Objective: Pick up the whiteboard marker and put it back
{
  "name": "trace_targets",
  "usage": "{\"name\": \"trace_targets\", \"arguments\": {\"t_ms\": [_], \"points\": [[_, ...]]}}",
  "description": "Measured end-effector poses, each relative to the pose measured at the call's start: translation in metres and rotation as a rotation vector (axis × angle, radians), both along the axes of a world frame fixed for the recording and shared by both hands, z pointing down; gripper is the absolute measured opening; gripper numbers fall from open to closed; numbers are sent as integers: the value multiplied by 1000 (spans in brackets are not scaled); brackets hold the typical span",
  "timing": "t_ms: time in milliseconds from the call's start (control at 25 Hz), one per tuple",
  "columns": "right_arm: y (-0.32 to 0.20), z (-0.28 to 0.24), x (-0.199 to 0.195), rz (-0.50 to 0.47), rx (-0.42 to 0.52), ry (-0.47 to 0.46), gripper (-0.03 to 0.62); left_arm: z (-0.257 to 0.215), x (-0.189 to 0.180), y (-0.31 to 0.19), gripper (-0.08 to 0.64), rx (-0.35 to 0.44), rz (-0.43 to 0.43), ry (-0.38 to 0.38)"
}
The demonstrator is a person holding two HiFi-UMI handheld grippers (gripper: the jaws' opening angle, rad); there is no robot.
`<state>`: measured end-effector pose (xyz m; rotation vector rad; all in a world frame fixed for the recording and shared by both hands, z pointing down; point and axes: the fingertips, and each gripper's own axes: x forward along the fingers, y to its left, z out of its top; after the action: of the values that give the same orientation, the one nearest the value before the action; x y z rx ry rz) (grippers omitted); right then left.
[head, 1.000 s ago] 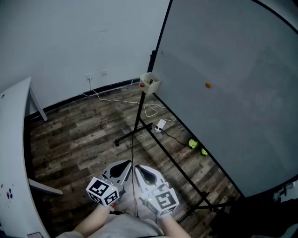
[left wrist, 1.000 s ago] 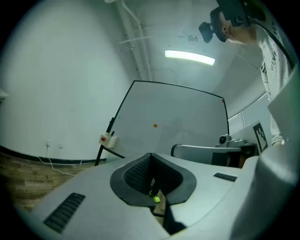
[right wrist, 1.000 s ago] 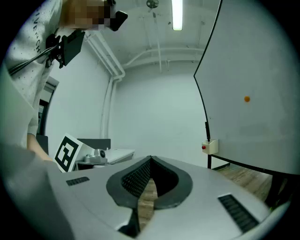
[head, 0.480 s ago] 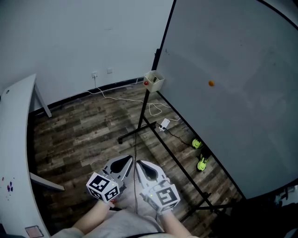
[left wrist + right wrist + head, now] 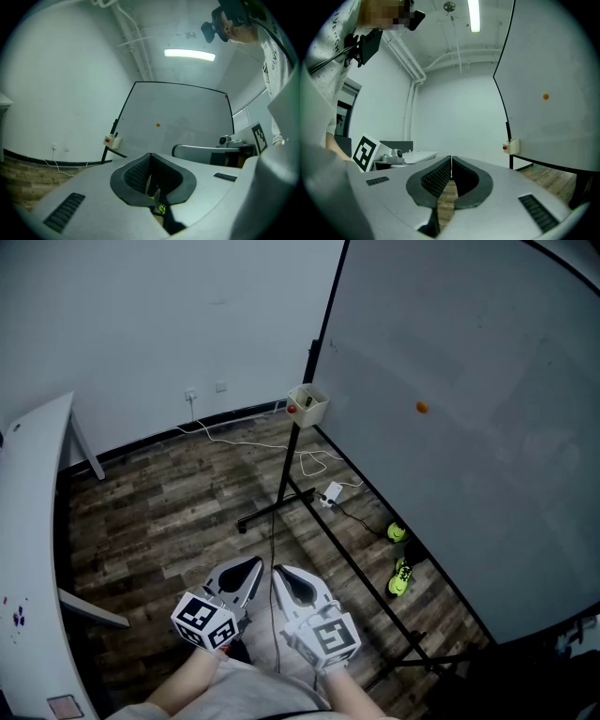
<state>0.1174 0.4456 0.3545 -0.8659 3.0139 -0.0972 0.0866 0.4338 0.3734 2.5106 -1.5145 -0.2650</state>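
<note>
A large whiteboard [image 5: 469, 427] on a black stand is seen at the right of the head view, with a small orange magnet [image 5: 421, 407] stuck on its face. A small pale holder box [image 5: 310, 407] is fixed at the whiteboard's left edge, where the upright of the stand meets the board. A red-capped thing, taken to be the whiteboard marker [image 5: 292, 410], is seen sticking out of that box on the side away from the board; more of it cannot be made out at this size. The left gripper [image 5: 251, 565] and the right gripper [image 5: 286, 575] are held side by side low and close to the person's body, well apart from the whiteboard and pointed toward the foot of its stand. In each gripper's own view the two jaws are seen brought together at the tips, with nothing caught between the pads. A pair of green shoes [image 5: 397, 532] is seen on the wooden floor [image 5: 169, 512] under the whiteboard's lower edge, and a white power strip [image 5: 324, 493] with loose cable lies near the base of the stand. A white table [image 5: 28, 521] is seen far to the left of the whiteboard.
</note>
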Motion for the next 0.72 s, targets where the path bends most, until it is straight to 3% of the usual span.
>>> {"name": "trace_targets", "arguments": {"t_ms": [200, 320, 720], "points": [[-24, 13, 5, 24, -47, 20, 20, 5, 0, -27, 11, 5, 10, 10], [-51, 9, -3, 34, -17, -1, 20, 5, -6, -52, 11, 8, 28, 9], [-149, 13, -60, 73, -46, 0, 20, 2, -59, -154, 11, -3, 83, 13]]}}
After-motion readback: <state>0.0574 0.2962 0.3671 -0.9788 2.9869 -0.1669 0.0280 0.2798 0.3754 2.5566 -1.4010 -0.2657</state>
